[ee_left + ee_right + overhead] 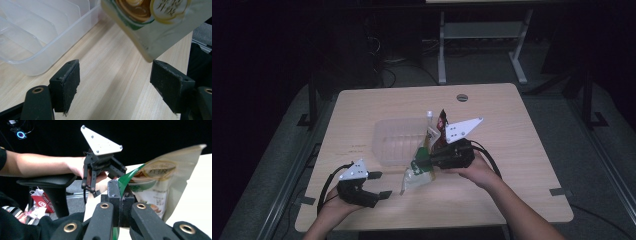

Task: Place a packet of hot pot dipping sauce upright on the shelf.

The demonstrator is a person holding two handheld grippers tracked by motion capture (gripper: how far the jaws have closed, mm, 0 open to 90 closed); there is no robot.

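A cream and green snack pouch point(417, 176) hangs tilted just over the table's front middle, and my right gripper point(424, 162) is shut on its green top edge. The right gripper view has the jaws pressed together on that green edge point(120, 195), with the pouch point(155, 187) spreading to the right. My left gripper point(382, 185) rests open near the front left, pointing at the pouch. Between its spread pads point(67, 83) lies bare table, with the pouch's bottom corner point(152, 27) hanging above. A clear plastic container point(398, 141) stands mid-table.
A dark red packet point(442, 119) and another pale packet point(432, 134) stand at the container's right edge. The container's ribbed wall point(37, 40) lies close to the left jaw. A round grommet point(462, 97) marks the far table edge. A white table frame point(482, 45) stands beyond.
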